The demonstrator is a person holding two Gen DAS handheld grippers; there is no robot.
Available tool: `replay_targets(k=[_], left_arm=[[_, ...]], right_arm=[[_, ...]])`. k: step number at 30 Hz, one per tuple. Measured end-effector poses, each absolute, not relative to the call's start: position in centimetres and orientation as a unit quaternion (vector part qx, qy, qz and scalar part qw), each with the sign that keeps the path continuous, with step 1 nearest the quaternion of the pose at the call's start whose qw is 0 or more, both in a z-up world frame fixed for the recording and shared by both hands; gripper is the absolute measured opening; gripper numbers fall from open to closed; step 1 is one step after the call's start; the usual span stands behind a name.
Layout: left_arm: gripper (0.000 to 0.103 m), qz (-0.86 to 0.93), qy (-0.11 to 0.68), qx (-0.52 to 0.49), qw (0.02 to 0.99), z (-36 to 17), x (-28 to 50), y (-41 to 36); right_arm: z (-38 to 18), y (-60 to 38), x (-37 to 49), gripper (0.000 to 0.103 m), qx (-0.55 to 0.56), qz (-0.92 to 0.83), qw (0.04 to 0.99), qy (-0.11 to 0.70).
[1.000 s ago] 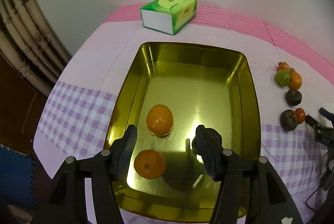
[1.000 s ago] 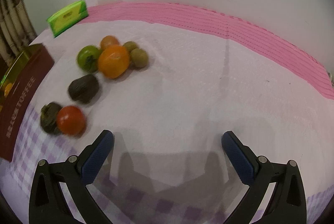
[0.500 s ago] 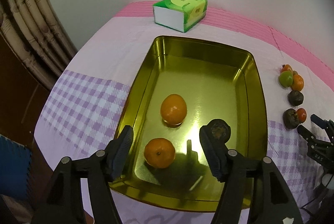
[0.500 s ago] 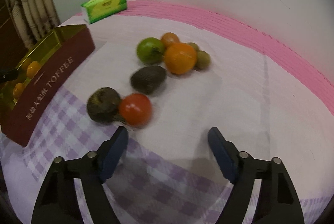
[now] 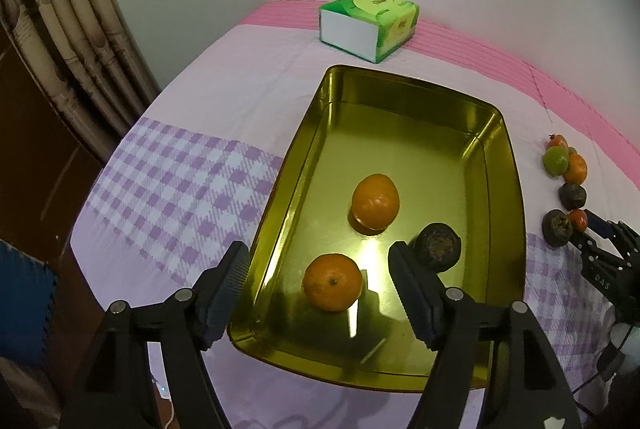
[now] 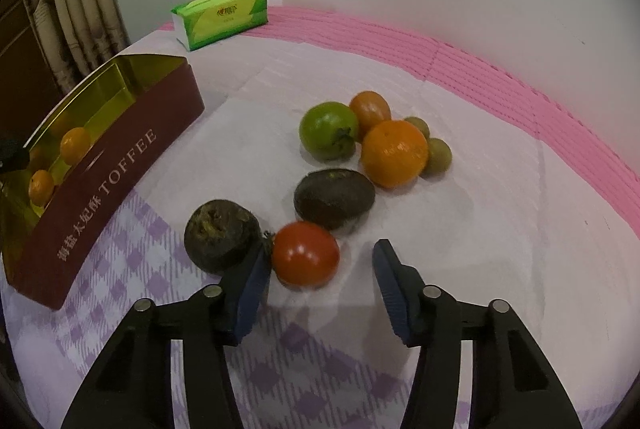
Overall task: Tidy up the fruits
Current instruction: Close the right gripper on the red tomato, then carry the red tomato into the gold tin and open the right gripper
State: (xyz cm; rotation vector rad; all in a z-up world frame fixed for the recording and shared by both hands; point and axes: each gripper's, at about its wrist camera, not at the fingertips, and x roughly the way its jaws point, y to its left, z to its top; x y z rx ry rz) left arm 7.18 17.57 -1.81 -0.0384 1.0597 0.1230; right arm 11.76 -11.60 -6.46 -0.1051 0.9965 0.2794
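In the left wrist view, a gold tin [image 5: 496, 133] holds two oranges [image 5: 376, 201] [image 5: 332, 281] and a dark fruit [image 5: 438, 247]. My left gripper [image 5: 318, 253] hovers over the tin's near end. Its jaws are opening and nothing is between them. In the right wrist view, my right gripper [image 6: 322, 251] is closing around a red tomato [image 6: 306, 253]. The left finger [image 6: 252, 281] sits between the tomato and a dark fruit [image 6: 220, 235], and the right pad stands apart from the tomato. Beyond lie another dark fruit [image 6: 334, 199], an orange [image 6: 394, 153] and a green tomato [image 6: 328, 131].
The tin's maroon wall [image 6: 112, 189] stands left of the loose fruit. A green tissue box [image 5: 368, 25] sits at the back of the table near the wall. A small orange tomato [image 6: 370, 109] and two small green fruits [image 6: 440, 155] lie behind the orange. Curtains hang at the left.
The left jaws have widened and drawn back from the dark fruit, which stays in the tin. The right gripper has moved in on the fruit group and narrowed around the red tomato.
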Motion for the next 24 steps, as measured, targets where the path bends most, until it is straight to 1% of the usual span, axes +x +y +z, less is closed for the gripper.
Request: replay_targets(k=[1,3,17,22,24], left_arm=[[0.072,0.059,0.505,-0.019,0.861,-1.8,7.1,17.6],[0.072,0.061,0.505,-0.021,0.861,-1.8,7.0,17.9],[0.083,0.07,0.505,-0.039,0.859,-1.9,6.9,18.8],[0.09,0.077,0.502,-0.048,0.86,-1.7,6.8,19.4],[0.091,0.081,0.5,-0.052,0.86,-1.5,6.8,19.7]], right_arm=[[-6.4,-11.4,11.8,0.041,-0.051,0.136,0.868,0.476],[-6.3,-11.0,11.7,0.033,-0.056,0.141,0.867,0.474],[-5.8,-10.9,10.2,0.032,-0.049,0.145,0.861,0.485],[-3.9,-10.4,9.8,0.032,-0.043,0.152,0.867,0.472],[-2.8,-9.6,9.8,0.032,-0.04,0.163,0.87,0.463]])
